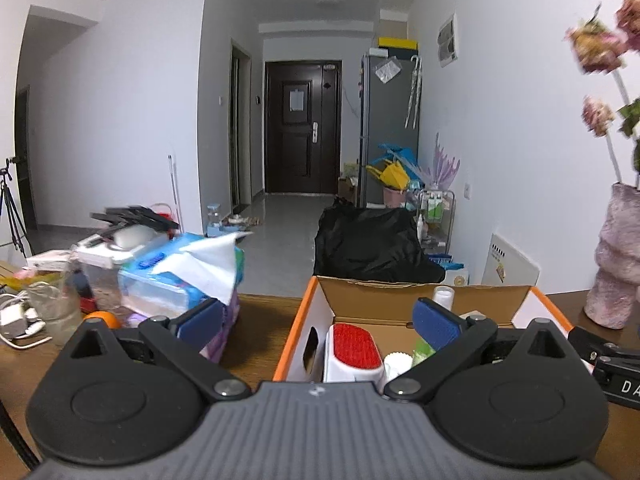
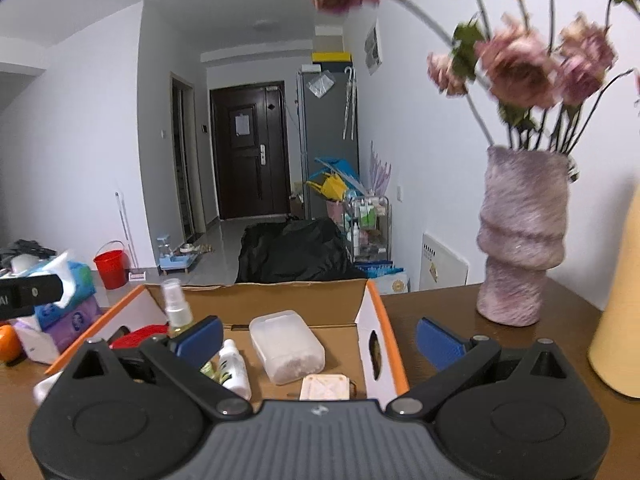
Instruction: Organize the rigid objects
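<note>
My left gripper (image 1: 320, 322) and right gripper (image 2: 320, 340) both spread wide, empty; box (image 1: 298, 332) dead ahead below both, its left wall nearer left gripper.

Your left gripper (image 1: 318, 322) and right gripper (image 2: 318, 338) match: ribbed grey bodies, black linkage arms with silver pivot screws, round black housings and textured blue finger pads (image 1: 202, 320)

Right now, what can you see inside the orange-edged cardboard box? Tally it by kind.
Inside the orange-edged cardboard box, as far as both views show:
Clear spray bottle with yellow liquid: 1
White squeeze bottle with green label: 1
Frosted plastic lidded container: 1
Red-faced white brush: 1
Flat beige square piece: 1
Total: 5; other items are partly hidden.
</note>
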`<state>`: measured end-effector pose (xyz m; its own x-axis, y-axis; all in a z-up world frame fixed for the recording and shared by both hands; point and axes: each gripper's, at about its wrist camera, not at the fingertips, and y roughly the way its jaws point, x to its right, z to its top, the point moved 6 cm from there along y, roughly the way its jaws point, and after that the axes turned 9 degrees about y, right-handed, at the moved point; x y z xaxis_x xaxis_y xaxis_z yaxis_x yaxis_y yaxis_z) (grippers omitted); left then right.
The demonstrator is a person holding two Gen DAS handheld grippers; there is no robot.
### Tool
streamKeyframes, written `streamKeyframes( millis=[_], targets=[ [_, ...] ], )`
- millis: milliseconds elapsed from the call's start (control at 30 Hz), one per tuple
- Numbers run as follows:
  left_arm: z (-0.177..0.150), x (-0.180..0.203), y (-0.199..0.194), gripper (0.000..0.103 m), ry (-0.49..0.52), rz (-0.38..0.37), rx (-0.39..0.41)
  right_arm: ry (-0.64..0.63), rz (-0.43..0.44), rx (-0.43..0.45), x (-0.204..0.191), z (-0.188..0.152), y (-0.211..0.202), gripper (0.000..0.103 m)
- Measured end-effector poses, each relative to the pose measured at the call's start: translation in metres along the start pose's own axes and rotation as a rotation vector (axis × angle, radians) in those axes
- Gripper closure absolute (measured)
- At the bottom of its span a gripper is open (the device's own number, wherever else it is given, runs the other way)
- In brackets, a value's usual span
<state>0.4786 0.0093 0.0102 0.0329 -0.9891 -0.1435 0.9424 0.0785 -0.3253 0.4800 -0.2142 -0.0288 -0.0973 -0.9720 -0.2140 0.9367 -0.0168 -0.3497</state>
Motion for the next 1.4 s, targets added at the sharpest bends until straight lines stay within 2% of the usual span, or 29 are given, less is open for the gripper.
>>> streamKeyframes(
  millis=[267, 433, 767, 967, 1400],
  targets=[
    [-0.009, -0.008, -0.104, 0.0, 0.013, -0.029, 0.028, -0.048, 0.04, 0.058, -0.001, -0.003, -0.112, 0.0],
    [-0.025, -0.01, -0.171, 0.0, 0.018, -0.036, -0.006, -0.05, 0.052, 0.081, 0.001, -0.016, -0.187, 0.0],
    [-0.08, -0.009, -0.292, 0.0, 0.037, -0.044, -0.024, -0.068, 0.073, 0.054, 0.011, -0.062, -0.306, 0.0],
    [-0.101, -0.01, -0.333, 0.0, 0.041, -0.041, -0.035, -0.063, 0.08, 0.046, 0.015, -0.077, -0.341, 0.0],
    [-0.106, -0.013, -0.364, 0.0, 0.037, -0.03, -0.015, -0.065, 0.087, 0.066, 0.013, -0.081, -0.372, 0.0]
  ],
)
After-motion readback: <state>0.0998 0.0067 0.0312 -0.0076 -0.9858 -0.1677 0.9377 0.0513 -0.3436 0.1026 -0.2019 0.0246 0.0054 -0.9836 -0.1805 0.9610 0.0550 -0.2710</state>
